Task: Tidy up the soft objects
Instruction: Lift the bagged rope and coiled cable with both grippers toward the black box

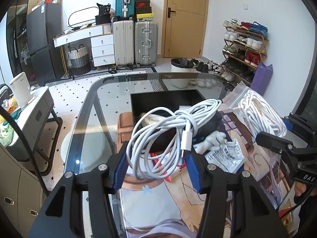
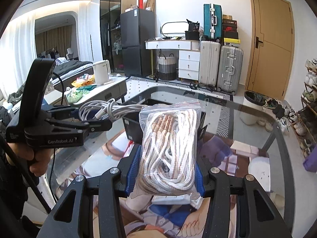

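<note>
Item 1: white cable [image 1: 168, 130], coiled, clamped in left tool [image 1: 156, 170], held above the desk [image 1: 95, 107] before the black box [image 1: 164, 99].
Item 2: bag of cord [image 2: 168, 150], clamped in right tool [image 2: 164, 175], also aloft.
Risk: cable's loose loops and plug may snag the box rim; slick bag may slip.
Legible: "GenRobot.AI" on left tool.

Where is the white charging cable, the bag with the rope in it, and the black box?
white charging cable [image 1: 168, 127]: left wrist view, on its wrapped middle.
bag of rope [image 2: 170, 148]: right wrist view, on the rope coils inside.
black box [image 1: 168, 99]: left wrist view, on its dark inside.
</note>
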{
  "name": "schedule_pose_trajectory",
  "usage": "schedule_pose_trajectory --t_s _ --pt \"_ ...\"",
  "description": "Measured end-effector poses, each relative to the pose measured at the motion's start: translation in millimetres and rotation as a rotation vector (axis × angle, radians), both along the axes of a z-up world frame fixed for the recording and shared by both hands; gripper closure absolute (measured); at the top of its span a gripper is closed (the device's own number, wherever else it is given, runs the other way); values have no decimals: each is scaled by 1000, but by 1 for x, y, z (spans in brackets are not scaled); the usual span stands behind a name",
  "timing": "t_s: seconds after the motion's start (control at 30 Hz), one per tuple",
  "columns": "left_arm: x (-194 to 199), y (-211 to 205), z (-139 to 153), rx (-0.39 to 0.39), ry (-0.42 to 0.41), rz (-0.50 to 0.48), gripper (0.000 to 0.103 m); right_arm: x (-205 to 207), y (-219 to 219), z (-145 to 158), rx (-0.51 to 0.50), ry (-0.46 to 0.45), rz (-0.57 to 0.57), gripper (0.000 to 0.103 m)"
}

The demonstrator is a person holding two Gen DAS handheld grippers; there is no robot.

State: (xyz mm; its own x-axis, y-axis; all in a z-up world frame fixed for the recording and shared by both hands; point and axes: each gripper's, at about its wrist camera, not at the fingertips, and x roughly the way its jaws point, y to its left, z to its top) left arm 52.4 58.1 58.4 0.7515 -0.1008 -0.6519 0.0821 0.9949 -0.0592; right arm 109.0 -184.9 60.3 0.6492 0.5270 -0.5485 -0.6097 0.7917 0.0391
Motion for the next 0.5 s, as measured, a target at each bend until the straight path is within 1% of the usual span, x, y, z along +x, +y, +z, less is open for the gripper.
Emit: schedule_pose_trajectory --t_s 0.3,0.5 --pt "12 6 6 -7 -15 25 51 23 -1 12 21 -10 -6 56" --pt "20 7 7 3 -18 33 51 35 2 15 22 -13 -3 56"
